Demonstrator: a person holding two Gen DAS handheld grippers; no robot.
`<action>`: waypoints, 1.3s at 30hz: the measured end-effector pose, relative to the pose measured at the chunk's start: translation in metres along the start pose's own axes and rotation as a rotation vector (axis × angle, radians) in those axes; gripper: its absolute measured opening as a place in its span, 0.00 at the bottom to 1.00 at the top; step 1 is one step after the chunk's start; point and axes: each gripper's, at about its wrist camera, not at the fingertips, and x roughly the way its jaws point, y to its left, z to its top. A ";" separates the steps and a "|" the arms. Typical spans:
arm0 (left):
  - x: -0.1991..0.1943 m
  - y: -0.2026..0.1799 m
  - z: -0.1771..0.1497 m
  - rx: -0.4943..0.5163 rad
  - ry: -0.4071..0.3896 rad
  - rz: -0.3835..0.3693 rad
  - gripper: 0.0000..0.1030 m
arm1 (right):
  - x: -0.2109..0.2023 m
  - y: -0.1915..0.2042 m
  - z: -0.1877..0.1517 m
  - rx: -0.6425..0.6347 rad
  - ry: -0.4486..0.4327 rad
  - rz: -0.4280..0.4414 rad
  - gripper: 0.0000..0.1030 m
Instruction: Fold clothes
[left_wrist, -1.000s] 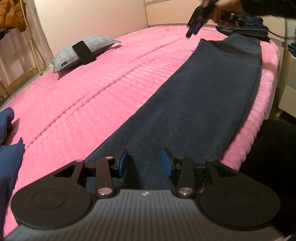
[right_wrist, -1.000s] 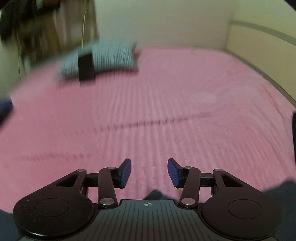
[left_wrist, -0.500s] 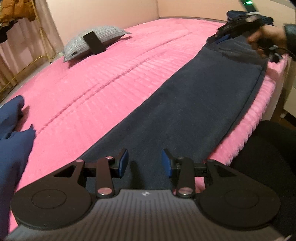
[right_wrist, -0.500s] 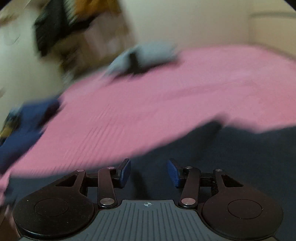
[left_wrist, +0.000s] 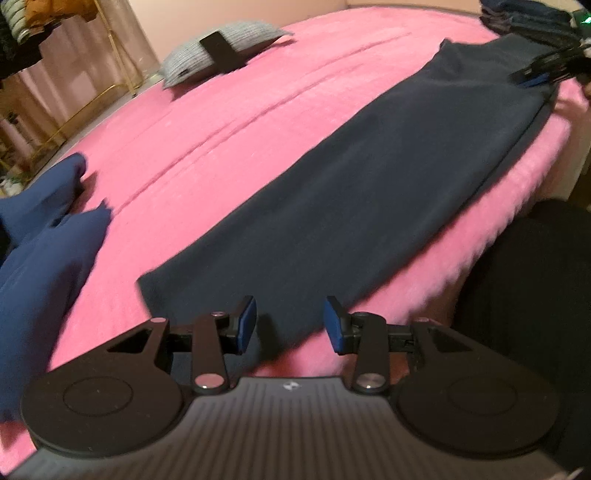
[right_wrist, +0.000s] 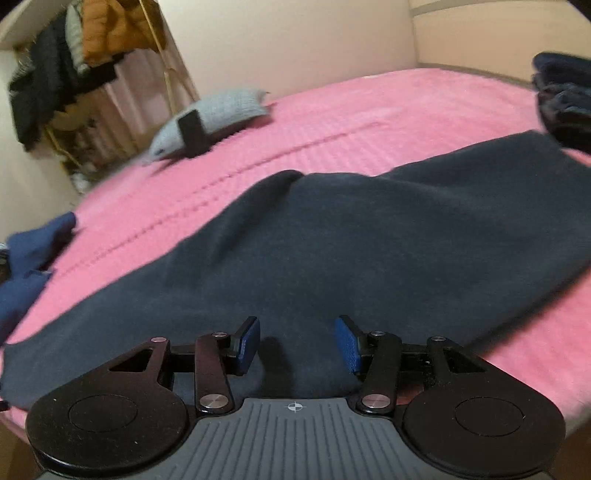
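Right wrist: dark garment (right_wrist: 332, 251) lies flat beneath the parted right tool (right_wrist: 297, 345).

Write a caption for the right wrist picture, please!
Open right gripper hovering over a dark navy garment spread on a pink bedspread.

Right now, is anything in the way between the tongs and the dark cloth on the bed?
Nothing visible. The left tongs hang open over one end of the dark garment, the right tongs open over the other, with only bare cloth beneath.
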 end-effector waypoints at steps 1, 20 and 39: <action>-0.002 0.002 -0.006 0.005 0.011 0.016 0.34 | -0.004 0.011 -0.001 -0.031 -0.009 -0.003 0.62; -0.019 0.075 -0.069 -0.804 -0.102 -0.054 0.35 | 0.009 0.258 -0.055 -0.685 0.025 0.386 0.77; -0.001 0.101 -0.086 -0.899 -0.101 -0.083 0.06 | 0.166 0.448 -0.084 -1.198 0.252 0.744 0.12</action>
